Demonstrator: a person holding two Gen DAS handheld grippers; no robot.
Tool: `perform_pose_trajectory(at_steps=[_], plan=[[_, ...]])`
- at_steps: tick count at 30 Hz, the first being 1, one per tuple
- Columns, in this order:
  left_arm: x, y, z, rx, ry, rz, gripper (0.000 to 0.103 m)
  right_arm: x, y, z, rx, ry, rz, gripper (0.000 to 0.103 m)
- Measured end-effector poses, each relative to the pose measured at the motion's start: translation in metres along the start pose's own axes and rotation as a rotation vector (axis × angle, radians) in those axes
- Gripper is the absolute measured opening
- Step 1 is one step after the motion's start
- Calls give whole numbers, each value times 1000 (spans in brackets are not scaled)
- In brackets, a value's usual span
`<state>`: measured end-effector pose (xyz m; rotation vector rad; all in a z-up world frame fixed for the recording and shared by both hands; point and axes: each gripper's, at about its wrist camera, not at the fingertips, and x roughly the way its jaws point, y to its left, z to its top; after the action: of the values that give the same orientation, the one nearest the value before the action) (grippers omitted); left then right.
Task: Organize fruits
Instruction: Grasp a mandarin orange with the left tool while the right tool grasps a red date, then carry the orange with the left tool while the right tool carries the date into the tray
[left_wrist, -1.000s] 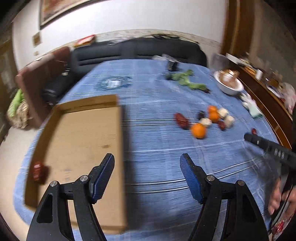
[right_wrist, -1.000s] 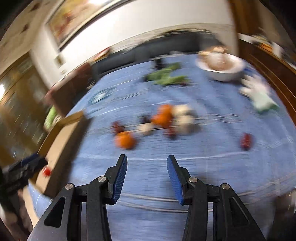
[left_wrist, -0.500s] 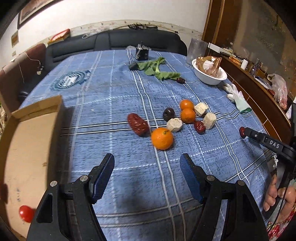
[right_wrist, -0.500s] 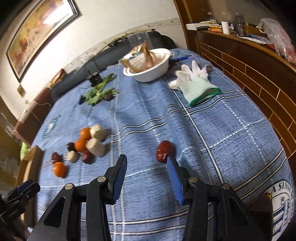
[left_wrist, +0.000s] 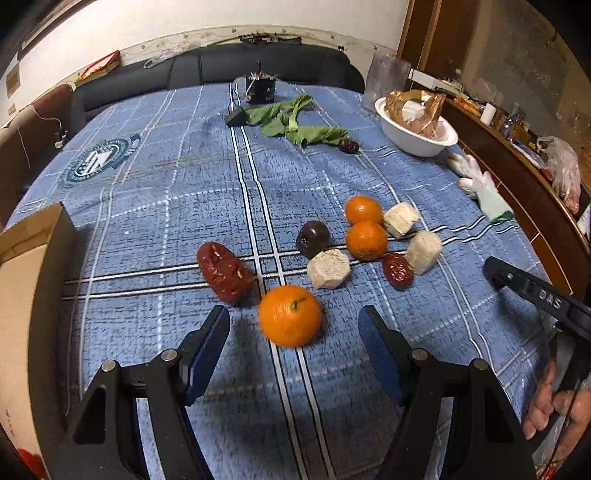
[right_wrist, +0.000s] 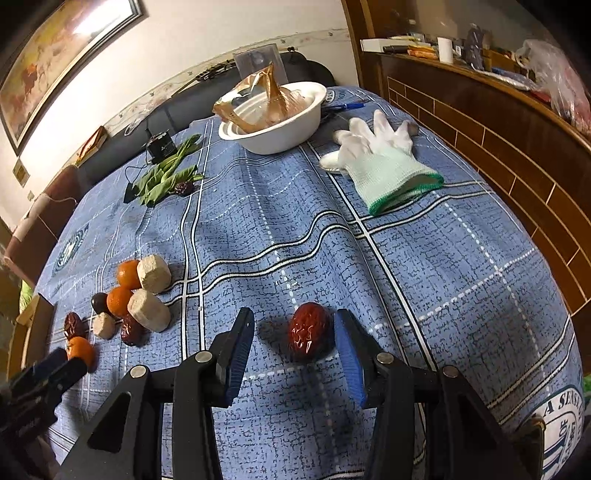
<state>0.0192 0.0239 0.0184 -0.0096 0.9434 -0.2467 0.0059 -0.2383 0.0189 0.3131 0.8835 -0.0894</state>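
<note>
Right wrist view: right claw (right_wrist: 293, 349) apart around red date (right_wrist: 308, 331), closing due; left claw (left_wrist: 293, 334) apart, flanking orange (left_wrist: 290, 314).

Open cloth on the table (left_wrist: 177, 206) along its left edge, bounded by the cardboard box (left_wrist: 26, 280) wall. Crowded toward the right edge: oranges (left_wrist: 364, 240), pale blocks (left_wrist: 328, 268), dates (left_wrist: 224, 272) packed close. Blocked at the far right corner by white bowl (right_wrist: 273, 122) and glove (right_wrist: 384, 162). Bare cloth around the lone date (right_wrist: 308, 330) near the right edge.
</note>
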Motion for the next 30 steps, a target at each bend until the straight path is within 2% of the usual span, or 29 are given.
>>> perform_pose_trajectory(at_steps=[2, 4, 6, 7, 10, 22, 24, 30], plan=[[8, 0, -1, -3, 20, -2, 71, 1, 3, -1, -16, -4, -11, 45], [8, -2, -3, 16, 9, 12, 69, 1, 5, -2, -33, -7, -19, 38], [8, -4, -4, 30, -3, 36, 51, 2, 8, -3, -54, -7, -18, 32], [7, -5, -4, 35, -5, 44, 32, 2, 10, -3, -64, -8, -21, 29], [4, -3, -4, 26, -4, 20, 32, -1, 15, -5, -89, -20, -12, 23], [-52, 8, -16, -15, -93, -23, 32, -37, 21, -9, -81, -103, 125, 23], [-63, 14, -20, -27, -109, -24, 32, -45, 17, -10, -58, -105, 161, 23], [-87, 32, -28, -71, -143, -21, 32, -54, -18, -1, 116, -79, 292, 23]])
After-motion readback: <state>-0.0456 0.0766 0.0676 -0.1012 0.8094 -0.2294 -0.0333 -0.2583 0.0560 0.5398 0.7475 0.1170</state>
